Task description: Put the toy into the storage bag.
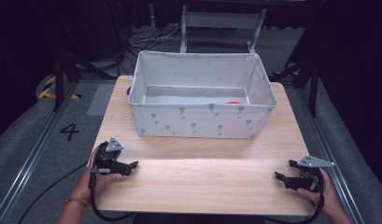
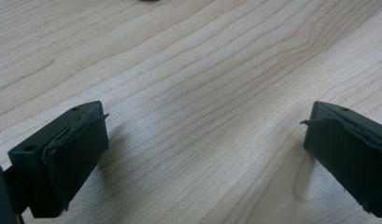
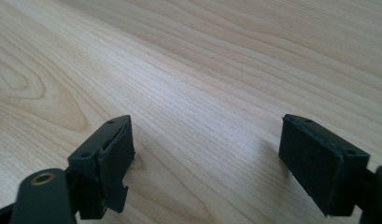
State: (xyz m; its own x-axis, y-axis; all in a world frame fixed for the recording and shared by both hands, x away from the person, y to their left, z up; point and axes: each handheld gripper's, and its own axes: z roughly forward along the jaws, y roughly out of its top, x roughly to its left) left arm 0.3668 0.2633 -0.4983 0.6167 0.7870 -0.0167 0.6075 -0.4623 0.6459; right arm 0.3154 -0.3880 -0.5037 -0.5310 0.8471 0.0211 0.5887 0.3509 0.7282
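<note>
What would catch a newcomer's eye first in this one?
The big grey fabric bin at the far middle of the wooden table, with something orange peeking inside near its right end. Then the left gripper and right gripper, both open and empty, at the near corners.

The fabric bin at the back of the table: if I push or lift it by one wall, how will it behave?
The fabric bin looks soft-walled, so its rim would probably buckle under a one-sided grip. It holds little besides an orange thing, so it is likely light and should slide on the smooth wooden table. Broad and low, it seems unlikely to tip.

Steel stand (image 1: 222, 25) and floor cables (image 1: 146, 39) behind table
</note>
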